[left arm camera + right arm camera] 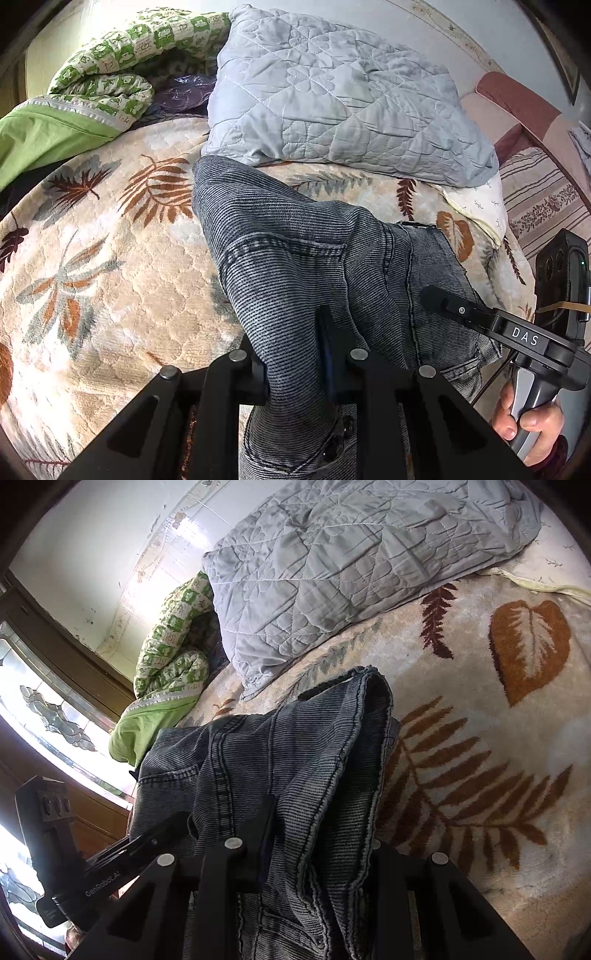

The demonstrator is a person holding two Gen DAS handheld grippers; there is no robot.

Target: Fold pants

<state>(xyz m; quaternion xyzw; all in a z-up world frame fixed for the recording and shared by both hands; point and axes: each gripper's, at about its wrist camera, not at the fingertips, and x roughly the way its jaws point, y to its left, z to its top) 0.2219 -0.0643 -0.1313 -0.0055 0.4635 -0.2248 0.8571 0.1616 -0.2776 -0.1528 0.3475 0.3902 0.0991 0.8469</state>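
Grey denim pants [288, 243] hang bunched between both grippers above a leaf-patterned blanket [92, 266]. My left gripper [295, 354] is shut on a thick fold of the pants, which drape over its fingers. My right gripper [317, 834] is shut on the pants [288, 760] near a seamed edge, the cloth covering its right finger. In the left wrist view the right gripper [436, 297] shows at the right with the person's hand [532, 424] on its handle. In the right wrist view the left gripper [155, 842] shows at the lower left.
A grey quilted pillow [332, 99] lies at the head of the bed, also in the right wrist view [332, 565]. A green patterned quilt [110, 74] is bundled at the back left. A striped pink cover [539, 199] lies at the right. A window [44, 709] is at the left.
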